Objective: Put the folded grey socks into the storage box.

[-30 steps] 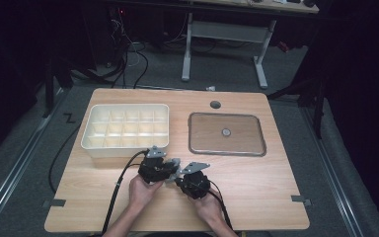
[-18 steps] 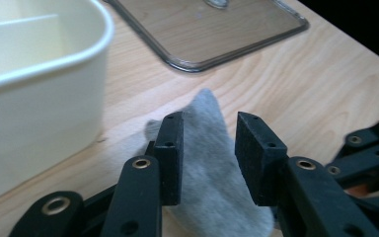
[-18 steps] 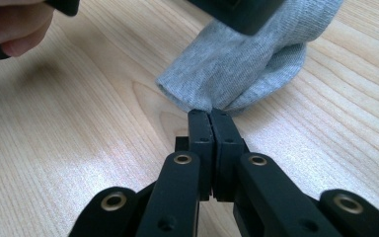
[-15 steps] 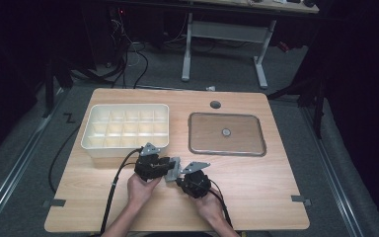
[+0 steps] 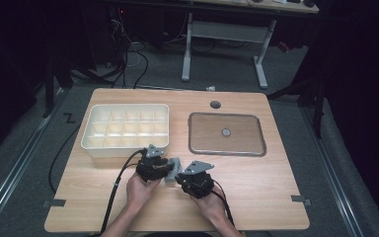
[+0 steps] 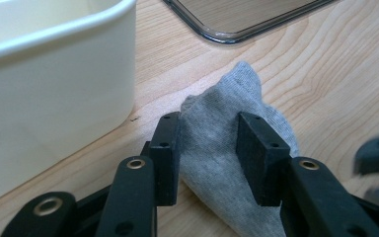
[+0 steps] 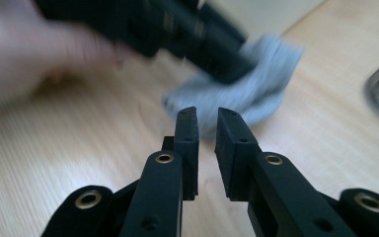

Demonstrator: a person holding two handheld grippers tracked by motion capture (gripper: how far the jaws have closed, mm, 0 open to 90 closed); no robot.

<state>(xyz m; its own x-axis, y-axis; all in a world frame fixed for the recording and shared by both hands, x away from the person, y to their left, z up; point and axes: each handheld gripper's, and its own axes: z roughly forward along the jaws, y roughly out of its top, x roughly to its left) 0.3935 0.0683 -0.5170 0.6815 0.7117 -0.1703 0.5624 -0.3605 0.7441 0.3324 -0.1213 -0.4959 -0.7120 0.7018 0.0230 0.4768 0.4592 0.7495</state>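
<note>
A small folded grey cloth (image 5: 173, 169) lies on the wooden table (image 5: 256, 197), just in front of the white box. My left gripper (image 6: 209, 143) stands over the cloth (image 6: 227, 98) with a jaw on either side. Its jaws have just been opening and the pads no longer pinch the fabric. My right gripper (image 7: 207, 121) points at the cloth (image 7: 271, 69) from a short way off. Its jaws have just opened to a narrow gap with nothing between them. From above, the left gripper (image 5: 167, 170) and the right gripper (image 5: 181, 178) sit tip to tip.
A white box (image 5: 86, 143) with several compartments stands at the left, close behind the left gripper, and its wall (image 6: 54, 89) is near the left jaw. A shallow tray with a clear lid (image 5: 227, 114) sits at the right. Cables trail off the front edge.
</note>
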